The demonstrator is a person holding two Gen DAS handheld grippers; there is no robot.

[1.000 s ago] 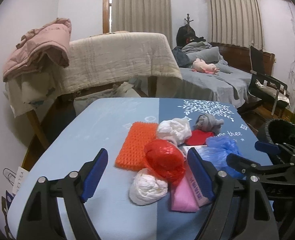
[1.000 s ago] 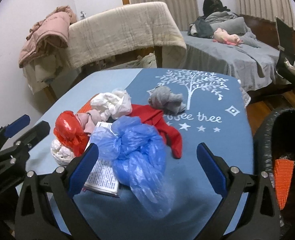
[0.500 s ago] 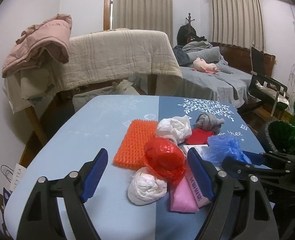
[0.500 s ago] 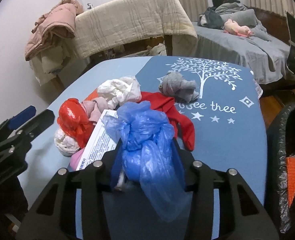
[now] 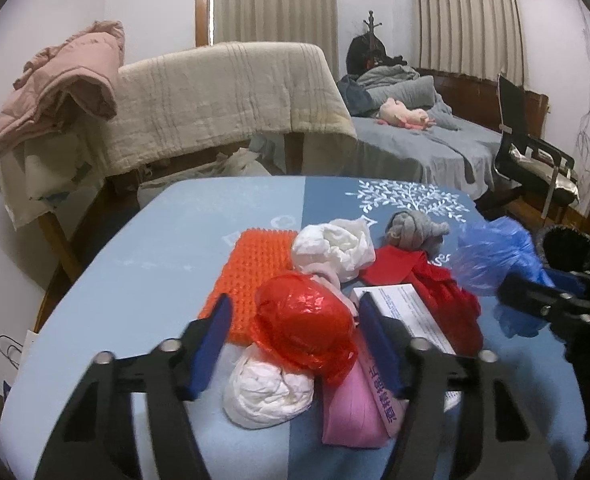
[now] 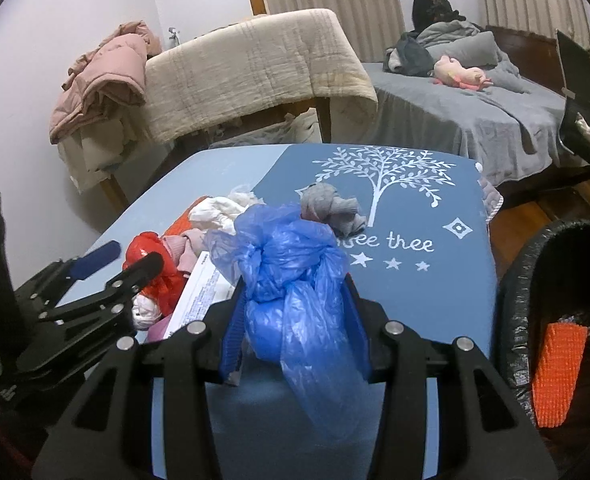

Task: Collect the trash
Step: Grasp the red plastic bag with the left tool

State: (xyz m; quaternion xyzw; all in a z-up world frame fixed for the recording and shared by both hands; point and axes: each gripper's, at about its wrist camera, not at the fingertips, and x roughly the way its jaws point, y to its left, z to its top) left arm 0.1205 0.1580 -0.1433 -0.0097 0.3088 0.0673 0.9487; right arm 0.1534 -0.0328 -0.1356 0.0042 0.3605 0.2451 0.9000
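Right gripper (image 6: 295, 320) has clamped on the blue bag (image 6: 291, 280) and lifted it, bin (image 6: 513, 304) beside; left gripper (image 5: 295, 344) – jaws closing around the red bag (image 5: 303, 320), not yet pinched – follows.

Beyond your table you had a pink padded jacket (image 5: 61, 80) heaped beside a beige quilt (image 5: 223, 96) draped over a wooden frame. A pink plush toy (image 5: 405, 114) lay on the grey bed (image 5: 427, 152), near a black chair (image 5: 535, 152).
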